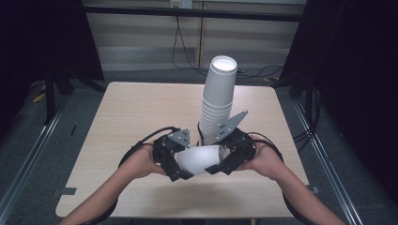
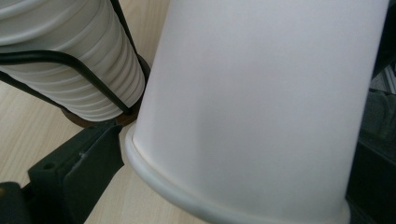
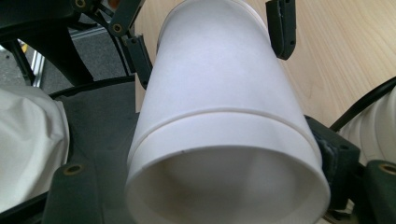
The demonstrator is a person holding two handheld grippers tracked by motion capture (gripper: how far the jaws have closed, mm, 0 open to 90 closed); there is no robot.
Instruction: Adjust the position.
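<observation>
A white paper cup (image 1: 199, 159) is lying on its side between the two claws, just above the near middle of the surface (image 1: 126, 112), its long axis running left to right across the high view. In the right gripper view the cup (image 3: 219, 93) looks like two nested cups, the outer one's open mouth facing the camera and a second rim showing as a ridge partway along the wall. In the left gripper view the cup (image 2: 261, 107) is showing a smooth matte wall and a rolled rim beside one black jaw.

The left claw (image 1: 180, 171) is closing on one end of the cup, its jaws set on either side of the wall. The right claw (image 1: 213, 168) is gripping the other end, nearly as shut as it gets.

Just behind, a tall stack of white cups (image 1: 218, 101) is leaning in a black wire holder (image 2: 70, 63). The surface is pale wood grain, standing on grey floor (image 1: 28, 150), with dark curtains at the sides and cables (image 1: 180, 51) hanging down a panelled wall.
</observation>
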